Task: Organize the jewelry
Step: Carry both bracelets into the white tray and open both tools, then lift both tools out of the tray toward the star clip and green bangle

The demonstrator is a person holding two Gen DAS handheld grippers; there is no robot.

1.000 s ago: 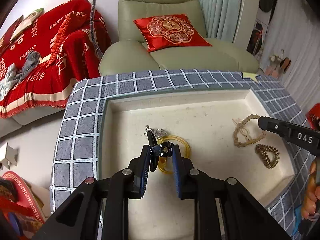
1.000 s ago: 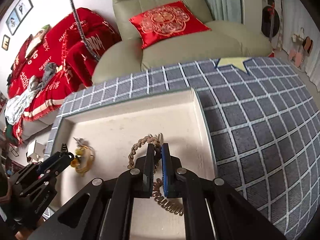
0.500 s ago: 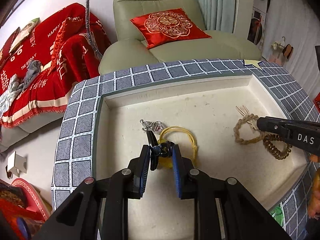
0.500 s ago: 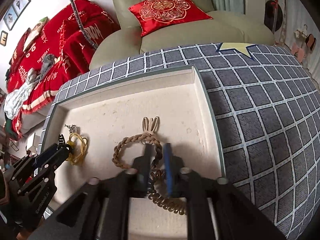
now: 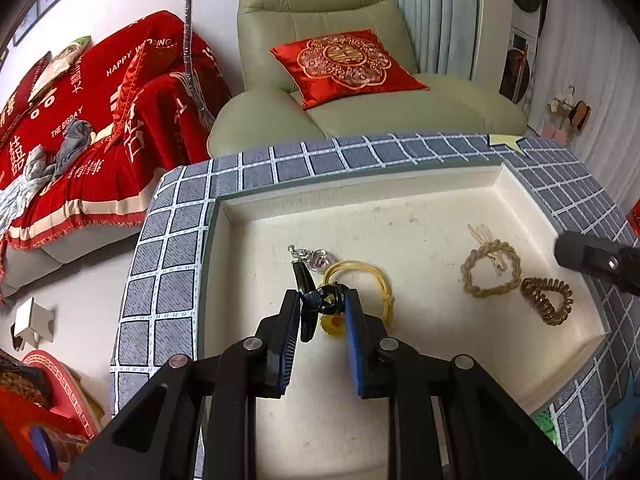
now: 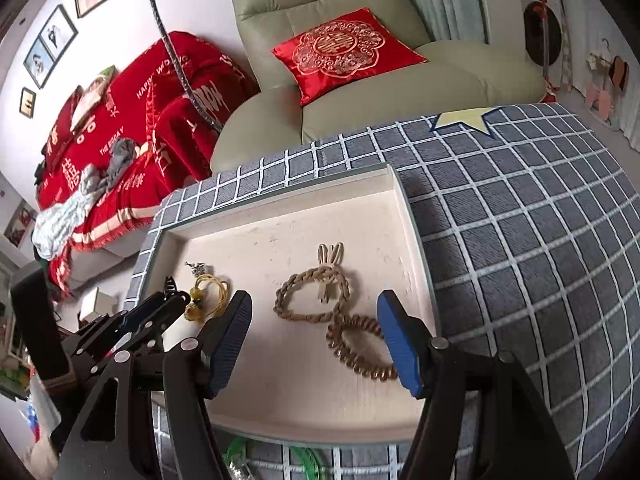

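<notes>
A cream tray sits on a grey checked cloth. My left gripper is shut on a black hair clip, held just above the tray floor over a yellow hair tie; a small silver charm lies beside it. A braided tan hair tie and a bronze spiral hair tie lie at the tray's right side. My right gripper is open and empty above them, its fingers on either side of both ties. The left gripper also shows in the right wrist view.
The checked cloth spreads wide to the right of the tray, with a yellow star patch. A green armchair with a red cushion stands behind. A red-covered sofa is at the left. Green items lie under the tray's near edge.
My right gripper has opened, let go of the bronze spiral hair tie, and pulled back. My left gripper stays shut on the black clip and has drawn back slightly.
</notes>
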